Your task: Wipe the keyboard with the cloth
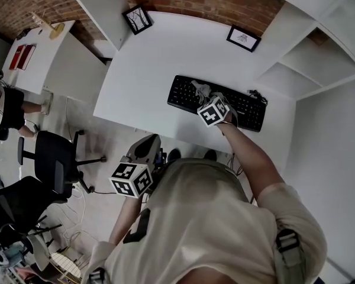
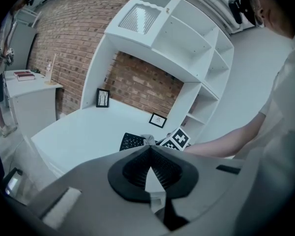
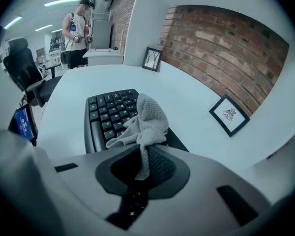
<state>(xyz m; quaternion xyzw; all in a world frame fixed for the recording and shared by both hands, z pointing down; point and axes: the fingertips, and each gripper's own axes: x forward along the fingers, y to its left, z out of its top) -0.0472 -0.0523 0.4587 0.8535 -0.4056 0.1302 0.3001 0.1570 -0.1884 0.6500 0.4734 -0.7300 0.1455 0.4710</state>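
Mid-wipe, I judge: the right claw (image 3: 141, 154) grips the cloth (image 3: 148, 121) over the keyboard (image 3: 104, 116) (left claw (image 2: 150, 154) clenched, empty, idle), and next should drag it across the keys.

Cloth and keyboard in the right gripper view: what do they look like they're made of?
The cloth looks like soft grey woven fabric with a matte finish, perhaps microfibre or cotton. It shows a fine waffle texture and hangs in limp folds from the right gripper. The keyboard looks like black matte plastic, with moulded keys, pale legends and little shine.
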